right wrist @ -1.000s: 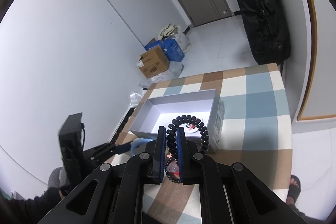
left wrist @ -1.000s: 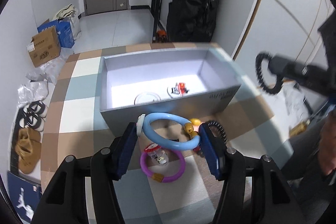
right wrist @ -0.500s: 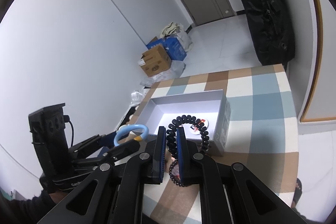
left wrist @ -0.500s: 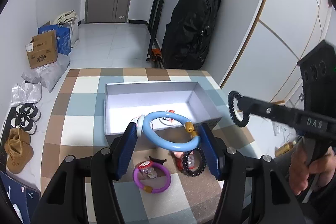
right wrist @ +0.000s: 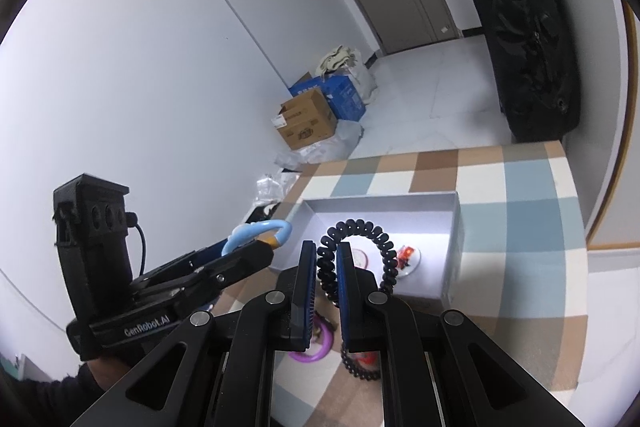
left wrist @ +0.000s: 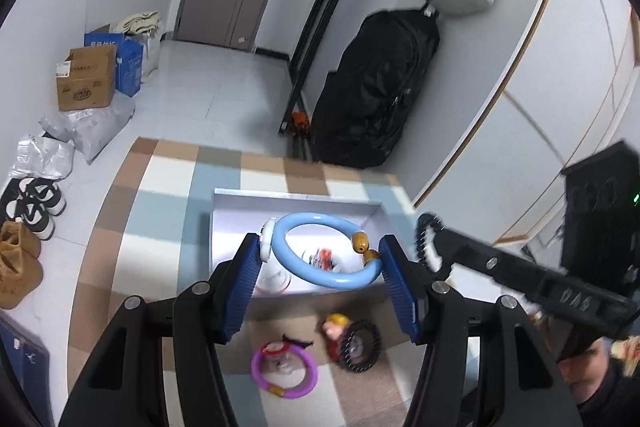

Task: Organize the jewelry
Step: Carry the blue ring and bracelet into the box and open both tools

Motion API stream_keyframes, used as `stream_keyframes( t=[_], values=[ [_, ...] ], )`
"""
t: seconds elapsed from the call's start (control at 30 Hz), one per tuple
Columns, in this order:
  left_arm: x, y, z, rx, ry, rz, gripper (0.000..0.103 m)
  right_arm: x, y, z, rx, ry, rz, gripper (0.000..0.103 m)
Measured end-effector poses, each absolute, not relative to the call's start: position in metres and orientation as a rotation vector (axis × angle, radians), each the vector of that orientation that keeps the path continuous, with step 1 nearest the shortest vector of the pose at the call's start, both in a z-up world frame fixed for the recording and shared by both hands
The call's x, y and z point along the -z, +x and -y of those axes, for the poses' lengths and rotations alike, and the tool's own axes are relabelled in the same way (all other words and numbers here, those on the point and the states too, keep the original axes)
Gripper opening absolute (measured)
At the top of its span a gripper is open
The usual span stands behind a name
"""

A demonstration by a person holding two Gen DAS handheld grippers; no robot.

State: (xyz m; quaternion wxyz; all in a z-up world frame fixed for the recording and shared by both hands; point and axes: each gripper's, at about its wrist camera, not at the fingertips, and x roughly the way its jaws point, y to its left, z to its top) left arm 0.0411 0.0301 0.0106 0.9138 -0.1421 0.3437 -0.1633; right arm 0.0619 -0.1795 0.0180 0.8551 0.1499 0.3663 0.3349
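My left gripper [left wrist: 320, 263] is shut on a light blue bracelet [left wrist: 320, 277] with gold beads, held high over the near wall of the grey box [left wrist: 296, 197]. It also shows in the right wrist view [right wrist: 256, 233]. My right gripper [right wrist: 323, 267] is shut on a black coiled bracelet [right wrist: 384, 247], held above the box [right wrist: 452, 227], and it shows in the left wrist view [left wrist: 430, 247]. Inside the box lie a clear bangle [left wrist: 274, 281] and a red charm piece [right wrist: 408, 253]. On the checked cloth in front lie a purple bracelet [left wrist: 285, 371] and a black coiled band with a charm [left wrist: 354, 343].
The checked table [left wrist: 160, 227] ends close behind the box. A black suitcase [left wrist: 372, 87] stands by the wall beyond. Cardboard boxes [left wrist: 86, 79], bags and shoes [left wrist: 34, 203] lie on the floor at the left.
Both grippers have risen well above the table with their bracelets. The left gripper now hangs over the box's front wall; the right has come closer to the left.
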Motion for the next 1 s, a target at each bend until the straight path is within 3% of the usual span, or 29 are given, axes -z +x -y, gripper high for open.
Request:
stream_keyframes(
  t=[0.6, 1.0],
  values=[
    [0.005, 0.071, -0.035, 0.287, -0.275, -0.727, 0.055, -0.001, 0.094, 0.166, -0.708, 0.307, -0.738, 0.009],
    [0.019, 0.097, -0.025, 0.282, -0.266, -0.817, 0.055, 0.011, 0.125, 0.161, -0.709, 0.327, -0.825, 0.009]
  ],
)
